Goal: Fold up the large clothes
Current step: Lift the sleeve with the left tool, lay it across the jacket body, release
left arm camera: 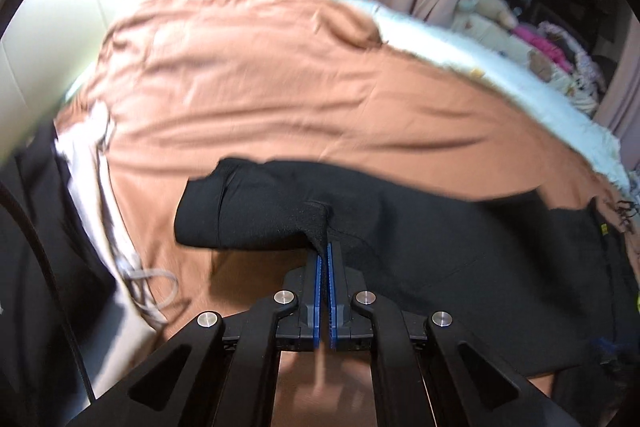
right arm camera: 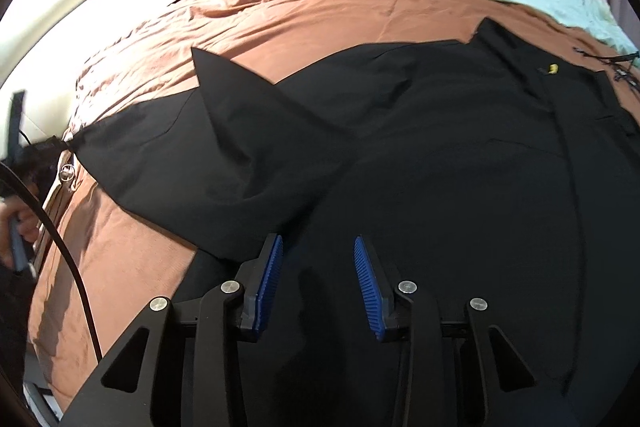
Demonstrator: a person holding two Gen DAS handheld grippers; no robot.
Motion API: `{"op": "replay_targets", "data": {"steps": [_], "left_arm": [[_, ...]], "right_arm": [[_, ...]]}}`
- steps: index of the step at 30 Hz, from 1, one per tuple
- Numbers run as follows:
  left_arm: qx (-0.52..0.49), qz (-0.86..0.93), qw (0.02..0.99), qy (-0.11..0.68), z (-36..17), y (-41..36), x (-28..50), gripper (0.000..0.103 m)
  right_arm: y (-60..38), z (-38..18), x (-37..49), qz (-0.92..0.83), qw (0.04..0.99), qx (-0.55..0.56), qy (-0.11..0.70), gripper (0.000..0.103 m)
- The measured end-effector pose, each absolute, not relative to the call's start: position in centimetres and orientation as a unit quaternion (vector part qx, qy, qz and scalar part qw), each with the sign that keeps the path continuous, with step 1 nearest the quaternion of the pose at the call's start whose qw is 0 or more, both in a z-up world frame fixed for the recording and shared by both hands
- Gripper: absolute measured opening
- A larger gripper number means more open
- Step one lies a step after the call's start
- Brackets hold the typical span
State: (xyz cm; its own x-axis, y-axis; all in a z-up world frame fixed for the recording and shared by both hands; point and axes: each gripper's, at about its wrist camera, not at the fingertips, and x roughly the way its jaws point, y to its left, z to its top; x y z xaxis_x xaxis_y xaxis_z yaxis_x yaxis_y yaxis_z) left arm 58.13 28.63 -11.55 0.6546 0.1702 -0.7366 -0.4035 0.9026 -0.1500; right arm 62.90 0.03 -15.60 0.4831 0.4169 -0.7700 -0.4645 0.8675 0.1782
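Your left gripper is pinching a bunched fold of the large black fabric garment, jaws pressed together on it, left of the garment's middle. The garment is lying spread across the rust-brown bedsheet. Your right gripper is hovering over it, jaws spread, gripping nothing.

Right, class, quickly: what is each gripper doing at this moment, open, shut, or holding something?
Left gripper: shut on a pinch of the black garment.
Right gripper: open over the black garment, gripping nothing.
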Motion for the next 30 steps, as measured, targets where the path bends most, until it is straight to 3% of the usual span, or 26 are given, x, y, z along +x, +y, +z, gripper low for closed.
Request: {"op": "replay_targets", "data": {"steps": [5,18,19,20,21,23,30], "left_arm": [[-0.125,0.141,0.919,0.347,-4.7,26.7,57.3,0.002],[-0.062,0.072,0.955,0.280,7.4,16.0,57.8,0.002],[-0.057,0.066,0.958,0.275,8.2,14.9,57.8,0.002],[-0.052,0.059,0.959,0.271,8.9,13.8,58.0,0.002],[-0.046,0.050,0.962,0.266,9.8,12.5,58.1,0.002],[-0.035,0.035,0.965,0.258,11.1,10.0,58.3,0.002],[0.006,-0.025,0.969,0.245,14.3,0.7,58.8,0.002]], "right_arm": [[0.8,-17.6,64.7,0.253,0.852,-0.016,0.457,0.035],[-5.4,-11.9,62.2,0.238,0.863,0.036,0.444,0.035],[-5.9,-11.6,61.8,0.239,0.863,0.044,0.443,0.037],[-6.6,-11.4,61.4,0.239,0.863,0.057,0.442,0.049],[-7.5,-11.1,61.0,0.235,0.864,0.069,0.439,0.066],[-9.5,-10.2,60.0,0.222,0.874,0.086,0.424,0.079],[-16.2,-10.1,56.9,0.178,0.877,0.156,0.417,0.079]]}}
